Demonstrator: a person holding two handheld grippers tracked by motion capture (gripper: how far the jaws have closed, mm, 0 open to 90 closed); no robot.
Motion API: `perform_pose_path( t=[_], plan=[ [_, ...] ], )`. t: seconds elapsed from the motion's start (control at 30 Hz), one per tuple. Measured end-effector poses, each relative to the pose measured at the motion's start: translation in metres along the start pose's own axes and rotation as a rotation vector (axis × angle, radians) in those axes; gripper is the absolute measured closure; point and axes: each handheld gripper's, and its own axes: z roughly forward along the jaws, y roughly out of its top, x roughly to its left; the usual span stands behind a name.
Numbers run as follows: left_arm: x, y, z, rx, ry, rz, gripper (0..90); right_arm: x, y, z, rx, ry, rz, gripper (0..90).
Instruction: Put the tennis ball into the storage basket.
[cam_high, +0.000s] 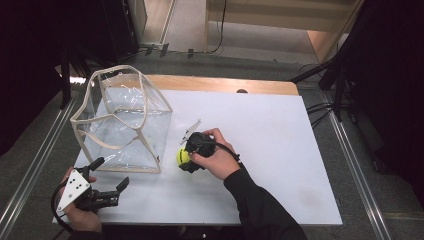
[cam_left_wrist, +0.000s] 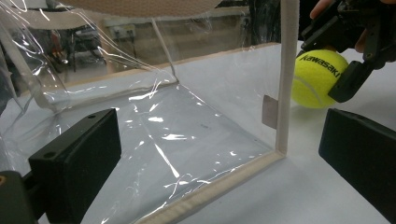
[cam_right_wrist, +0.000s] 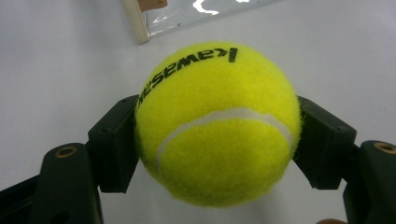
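Jaws of the right gripper (cam_right_wrist: 217, 135) clamp a yellow tennis ball (cam_right_wrist: 218, 123) from both sides, pads pressed into the felt at mid-height in the right gripper view; black "Kawasaki" lettering runs across the top of the ball, upside down there. In the high view the same ball (cam_high: 183, 157) sits at frame center, just left of the right hand (cam_high: 216, 155), with the gripper body over it and a white tag sticking up toward the upper left. Ball is just beside the lower right corner of the clear bag (cam_high: 127, 127), outside it, low over the white table (cam_high: 280, 150); contact with the table cannot be told.

Left gripper (cam_high: 107, 175) sits lower left in the high view, jaws spread wide with nothing between them, held by the left hand (cam_high: 80, 212) near the table's front edge. In the left gripper view its two black jaws frame the bag's clear front panel (cam_left_wrist: 177, 126) and cream-trimmed corner; ball (cam_left_wrist: 318, 78) shows upper right past that trim.

Bag stands upright, cream straps looped over the open top, upper left of the table.
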Motion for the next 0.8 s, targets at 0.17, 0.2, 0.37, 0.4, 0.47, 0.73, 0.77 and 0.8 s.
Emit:
perform_pose_path(
  t=[0.17, 0.2, 0.37, 0.4, 0.47, 0.73, 0.77, 0.8],
  plan=[
    [0.000, 0.000, 0.000, -0.001, -0.002, -0.001, 0.0, 0.001, 0.007, 0.000, 0.001, 0.005, 0.002, 24.0],
    [0.000, 0.000, 0.000, -0.001, -0.002, -0.001, 0.0, 0.001, 0.008, 0.000, -0.001, 0.010, 0.002, 24.0],
    [0.000, 0.000, 0.000, 0.000, -0.003, -0.001, 0.0, 0.002, 0.015, -0.003, -0.006, 0.023, -0.002, 24.1],
    [0.000, 0.000, 0.000, 0.000, -0.003, -0.001, 0.0, 0.002, 0.016, -0.004, -0.007, 0.023, 0.001, 24.0],
    [0.000, 0.000, 0.000, 0.000, -0.004, -0.002, 0.0, 0.002, 0.019, -0.006, -0.008, 0.021, -0.015, 24.0],
    [0.000, 0.000, 0.000, 0.001, -0.003, -0.004, 0.0, 0.002, 0.031, -0.014, -0.020, 0.031, -0.015, 24.0],
    [0.000, 0.000, 0.000, 0.002, -0.003, -0.004, 0.0, 0.002, 0.033, -0.015, -0.018, 0.042, -0.015, 24.0],
    [0.000, 0.000, 0.000, 0.004, -0.004, -0.003, 0.0, 0.003, 0.034, -0.016, -0.018, 0.045, -0.008, 24.0]
  ],
)
